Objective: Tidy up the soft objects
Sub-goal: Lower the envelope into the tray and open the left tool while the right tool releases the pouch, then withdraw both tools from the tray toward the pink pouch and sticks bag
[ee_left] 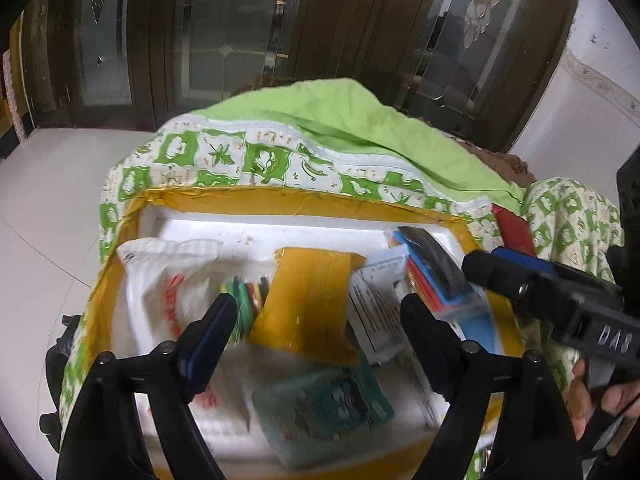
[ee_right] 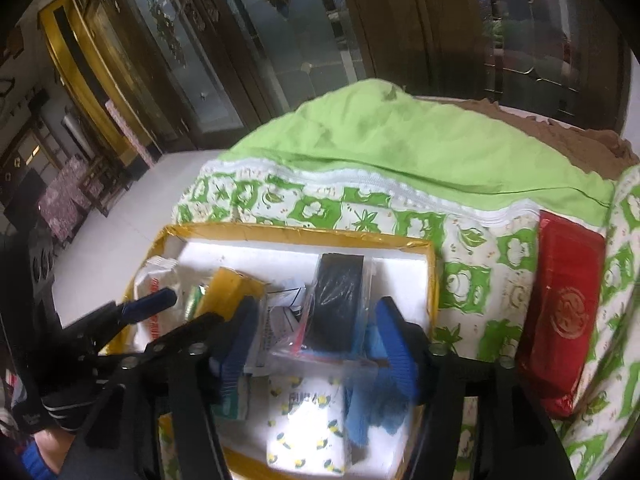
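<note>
A white foam box with a yellow taped rim (ee_left: 256, 196) (ee_right: 304, 236) lies on a green patterned quilt. It holds soft packets: a white bag with red print (ee_left: 168, 280), a yellow pouch (ee_left: 308, 300), a teal packet (ee_left: 320, 404), a clear bag with a black and blue item (ee_right: 340, 304), a tissue pack with lemon print (ee_right: 308, 420) and a blue cloth (ee_right: 372, 404). My left gripper (ee_left: 316, 320) is open above the yellow pouch. My right gripper (ee_right: 316, 340) is open, its fingers either side of the clear bag; it also shows in the left wrist view (ee_left: 500, 268).
A red packet (ee_right: 560, 316) lies on the quilt (ee_right: 472, 280) right of the box. A plain green cover (ee_left: 340, 120) is bunched behind the box. Dark wooden glass doors (ee_left: 240, 20) stand behind, with white floor (ee_left: 48, 200) to the left.
</note>
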The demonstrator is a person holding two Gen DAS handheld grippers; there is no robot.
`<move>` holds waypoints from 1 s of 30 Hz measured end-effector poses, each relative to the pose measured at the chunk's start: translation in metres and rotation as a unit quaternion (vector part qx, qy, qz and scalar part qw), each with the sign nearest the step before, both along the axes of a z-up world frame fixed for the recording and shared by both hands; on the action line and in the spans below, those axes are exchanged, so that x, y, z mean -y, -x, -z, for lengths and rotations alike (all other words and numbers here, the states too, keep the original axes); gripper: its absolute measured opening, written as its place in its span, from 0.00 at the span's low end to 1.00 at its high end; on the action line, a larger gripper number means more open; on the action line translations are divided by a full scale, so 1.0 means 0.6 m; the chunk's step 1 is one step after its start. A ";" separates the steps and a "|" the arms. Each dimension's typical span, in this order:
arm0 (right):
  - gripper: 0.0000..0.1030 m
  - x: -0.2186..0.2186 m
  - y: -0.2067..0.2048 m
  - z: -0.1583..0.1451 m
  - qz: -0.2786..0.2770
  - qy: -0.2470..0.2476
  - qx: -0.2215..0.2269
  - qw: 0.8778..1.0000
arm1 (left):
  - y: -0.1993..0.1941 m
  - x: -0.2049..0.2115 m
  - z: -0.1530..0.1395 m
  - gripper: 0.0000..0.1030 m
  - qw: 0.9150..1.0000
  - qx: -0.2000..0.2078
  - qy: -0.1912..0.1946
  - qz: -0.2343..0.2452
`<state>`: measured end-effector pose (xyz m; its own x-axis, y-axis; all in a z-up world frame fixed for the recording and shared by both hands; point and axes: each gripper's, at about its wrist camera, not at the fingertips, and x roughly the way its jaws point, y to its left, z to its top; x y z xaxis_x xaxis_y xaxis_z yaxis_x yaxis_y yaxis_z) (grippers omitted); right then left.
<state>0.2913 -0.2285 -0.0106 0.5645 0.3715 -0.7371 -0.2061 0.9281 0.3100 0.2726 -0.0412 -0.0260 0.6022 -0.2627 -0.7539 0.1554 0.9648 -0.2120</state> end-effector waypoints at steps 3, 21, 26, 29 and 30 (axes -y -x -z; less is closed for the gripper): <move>0.81 0.012 0.017 -0.005 0.015 -0.016 0.002 1.000 | 0.025 0.002 -0.005 0.87 1.000 0.010 -0.011 -0.005; 0.94 0.036 0.156 -0.014 0.039 -0.039 0.011 0.998 | 0.121 -0.011 -0.009 0.88 1.000 0.000 -0.016 -0.022; 0.94 0.047 0.185 -0.010 0.039 -0.058 0.000 0.998 | 0.161 -0.022 -0.001 0.89 0.999 0.001 0.001 -0.039; 0.95 0.062 0.200 -0.008 0.050 -0.069 -0.006 0.996 | 0.196 -0.026 0.008 0.90 0.999 0.004 0.005 -0.045; 0.95 0.067 0.203 -0.008 0.054 -0.073 -0.008 0.996 | 0.205 -0.027 0.009 0.90 0.999 0.007 0.006 -0.046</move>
